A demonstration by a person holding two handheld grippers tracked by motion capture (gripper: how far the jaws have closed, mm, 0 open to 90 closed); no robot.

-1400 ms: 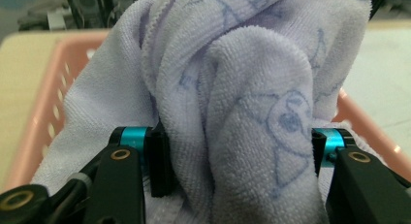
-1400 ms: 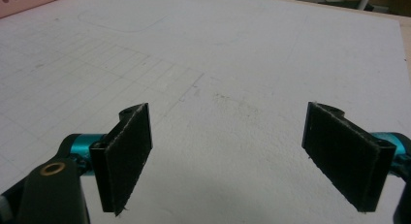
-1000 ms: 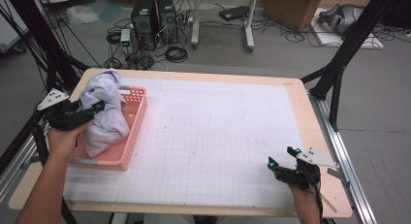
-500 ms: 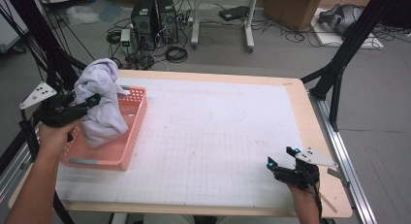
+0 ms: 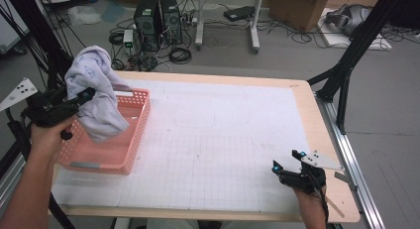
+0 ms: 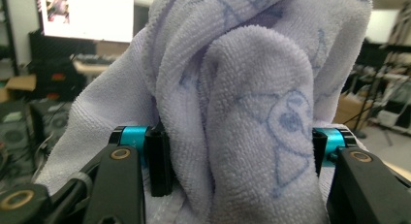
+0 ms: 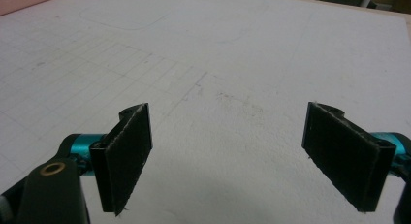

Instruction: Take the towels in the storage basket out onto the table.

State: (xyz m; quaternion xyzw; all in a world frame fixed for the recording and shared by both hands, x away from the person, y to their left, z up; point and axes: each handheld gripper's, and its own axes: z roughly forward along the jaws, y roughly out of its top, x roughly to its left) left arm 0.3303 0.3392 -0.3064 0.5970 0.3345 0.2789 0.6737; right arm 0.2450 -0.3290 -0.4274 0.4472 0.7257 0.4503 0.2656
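Towel [image 5: 94,92] bunched between left hand-held gripper's [image 5: 81,97] jaws.

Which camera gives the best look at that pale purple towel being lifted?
The high view: it shows the whole towel bunched in the left gripper, hanging over the pink basket. The left gripper view gives a close-up of its folds and printed pattern pinched between the jaws. The right gripper view looks across the white mat.

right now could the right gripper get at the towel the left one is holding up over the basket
Probably yes: the right gripper is open and empty, with bare table between it and the towel, though it sits at the far side.
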